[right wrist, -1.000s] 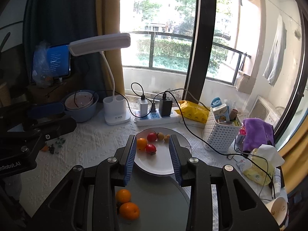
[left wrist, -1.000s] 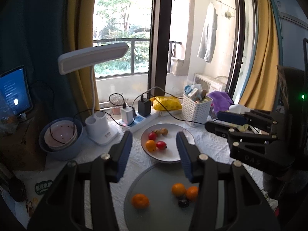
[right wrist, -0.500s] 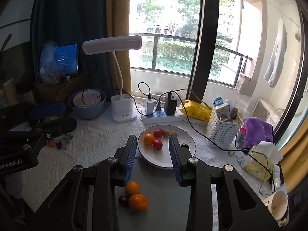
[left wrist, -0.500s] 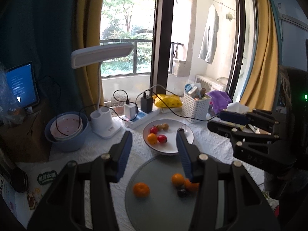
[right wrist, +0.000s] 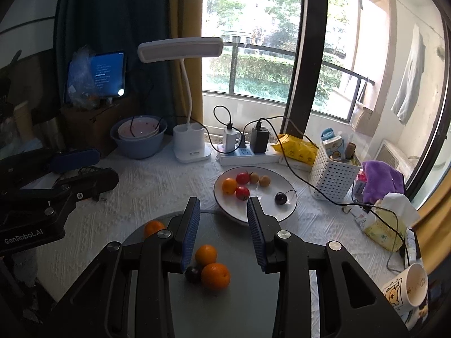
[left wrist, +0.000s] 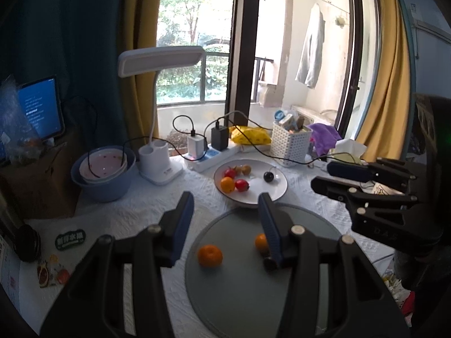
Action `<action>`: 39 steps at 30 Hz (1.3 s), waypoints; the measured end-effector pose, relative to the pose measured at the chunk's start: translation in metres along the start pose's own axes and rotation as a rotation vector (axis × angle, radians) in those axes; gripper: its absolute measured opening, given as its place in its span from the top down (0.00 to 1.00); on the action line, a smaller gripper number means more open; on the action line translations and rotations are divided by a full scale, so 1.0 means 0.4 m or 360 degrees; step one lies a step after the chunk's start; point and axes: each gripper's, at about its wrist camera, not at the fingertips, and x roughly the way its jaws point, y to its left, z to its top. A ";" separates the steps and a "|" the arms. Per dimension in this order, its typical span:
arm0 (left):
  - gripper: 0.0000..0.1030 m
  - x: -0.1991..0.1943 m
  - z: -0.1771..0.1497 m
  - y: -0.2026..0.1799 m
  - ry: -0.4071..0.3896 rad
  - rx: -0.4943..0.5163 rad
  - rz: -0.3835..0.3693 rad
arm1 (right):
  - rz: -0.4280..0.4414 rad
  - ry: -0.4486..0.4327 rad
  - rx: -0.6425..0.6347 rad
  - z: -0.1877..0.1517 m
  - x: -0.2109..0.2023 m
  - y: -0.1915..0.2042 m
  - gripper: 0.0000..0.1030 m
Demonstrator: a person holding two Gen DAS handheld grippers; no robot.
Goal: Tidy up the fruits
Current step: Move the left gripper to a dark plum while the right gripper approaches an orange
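Below the right gripper (right wrist: 223, 214), whose fingers stand apart on nothing, two oranges (right wrist: 214, 275) and a dark fruit (right wrist: 193, 273) sit on the grey tray (right wrist: 225, 304); a second ago they lay lower, nearer the frame edge; beyond the fingertips the white plate (right wrist: 282, 214) now shows a cherry (right wrist: 280, 198); the left gripper (left wrist: 226, 205), fingers likewise spread and empty, hangs above a lone orange (left wrist: 209, 255), and the lamp (left wrist: 160, 59) has drifted rightward.
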 end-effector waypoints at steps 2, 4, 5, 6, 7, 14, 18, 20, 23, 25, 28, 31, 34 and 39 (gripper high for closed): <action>0.52 -0.004 -0.013 0.006 0.0007 -0.0019 0.0002 | 0.0002 0.0002 -0.0012 -0.007 -0.005 0.007 0.64; 0.52 -0.004 -0.027 0.011 0.0020 -0.0029 0.0009 | 0.0007 0.0007 -0.0015 -0.013 -0.006 0.010 0.64; 0.52 -0.004 -0.033 0.013 0.0025 -0.0031 0.0011 | 0.0011 0.0010 -0.0015 -0.017 -0.007 0.013 0.64; 0.52 -0.005 -0.040 0.016 0.0028 -0.0034 0.0012 | 0.0014 0.0013 -0.0017 -0.022 -0.007 0.015 0.64; 0.52 -0.004 -0.049 0.018 0.0033 -0.0039 0.0015 | 0.0018 0.0016 -0.0018 -0.027 -0.006 0.016 0.64; 0.52 0.022 -0.095 0.030 0.0100 -0.0070 0.0026 | 0.0031 0.0097 -0.0004 -0.074 0.029 0.017 0.64; 0.52 0.044 -0.120 0.034 0.0146 -0.0087 0.0031 | 0.0035 0.0147 0.0012 -0.101 0.052 0.009 0.64; 0.51 0.056 -0.130 0.035 0.0167 -0.0094 0.0033 | 0.0038 0.0176 0.0022 -0.115 0.067 0.004 0.64; 0.51 0.075 -0.146 0.035 0.0199 -0.0104 0.0033 | 0.0044 0.0216 0.0033 -0.135 0.089 -0.002 0.64; 0.51 0.088 -0.155 0.034 0.0221 -0.0109 0.0032 | 0.0054 0.0240 0.0043 -0.148 0.103 -0.006 0.64; 0.51 0.107 -0.170 0.032 0.0256 -0.0119 0.0035 | 0.0072 0.0280 0.0057 -0.168 0.128 -0.009 0.64; 0.50 0.124 -0.181 0.032 0.0284 -0.0130 0.0041 | 0.0094 0.0315 0.0061 -0.185 0.150 -0.008 0.64; 0.50 0.139 -0.191 0.031 0.0310 -0.0138 0.0047 | 0.0115 0.0344 0.0065 -0.199 0.169 -0.007 0.64; 0.50 0.154 -0.198 0.029 0.0341 -0.0142 0.0068 | 0.0151 0.0391 0.0074 -0.215 0.201 -0.007 0.64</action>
